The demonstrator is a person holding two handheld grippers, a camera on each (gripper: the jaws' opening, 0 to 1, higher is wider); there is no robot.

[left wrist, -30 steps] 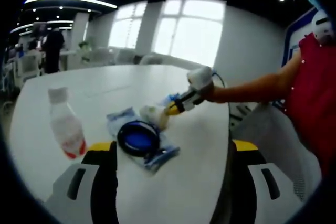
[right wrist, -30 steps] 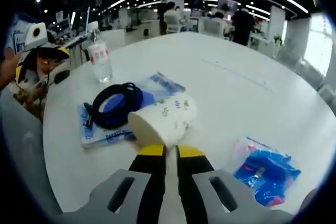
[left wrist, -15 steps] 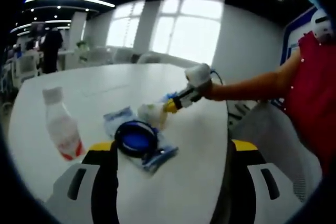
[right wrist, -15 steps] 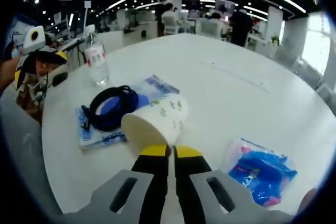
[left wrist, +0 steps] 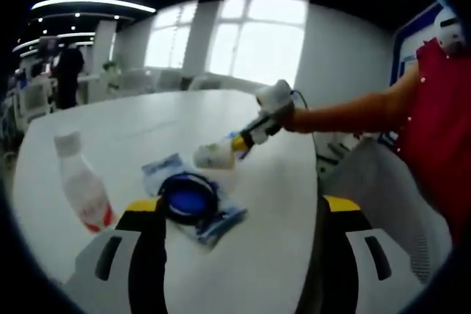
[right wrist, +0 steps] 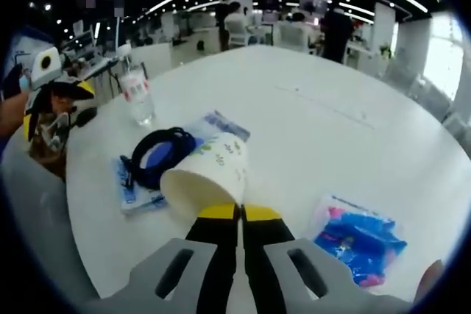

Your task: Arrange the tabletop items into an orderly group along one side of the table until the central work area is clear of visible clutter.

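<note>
A white paper cup (right wrist: 206, 176) with small green prints hangs tilted above the table, its rim pinched by my right gripper (right wrist: 238, 214), which is shut on it. In the left gripper view that cup (left wrist: 213, 156) floats over the white table (left wrist: 257, 255) at the tip of the right gripper (left wrist: 241, 142). Under it lies a flat blue packet (left wrist: 215, 222) with a black coiled cable (left wrist: 187, 195) on top. A clear bottle (left wrist: 81, 185) with a red label stands to the left. My left gripper (left wrist: 240, 207) is open, with its jaws spread wide near the table edge.
A blue plastic bag (right wrist: 357, 240) lies to the right of my right gripper. The bottle (right wrist: 136, 95) and coiled cable (right wrist: 158, 154) sit toward the left gripper (right wrist: 57, 104). A person's arm and red shirt (left wrist: 441, 123) are on the right. Desks and people fill the room behind.
My right gripper has lifted the paper cup off the table and tipped it higher. The left gripper has stayed open and nearly still.
</note>
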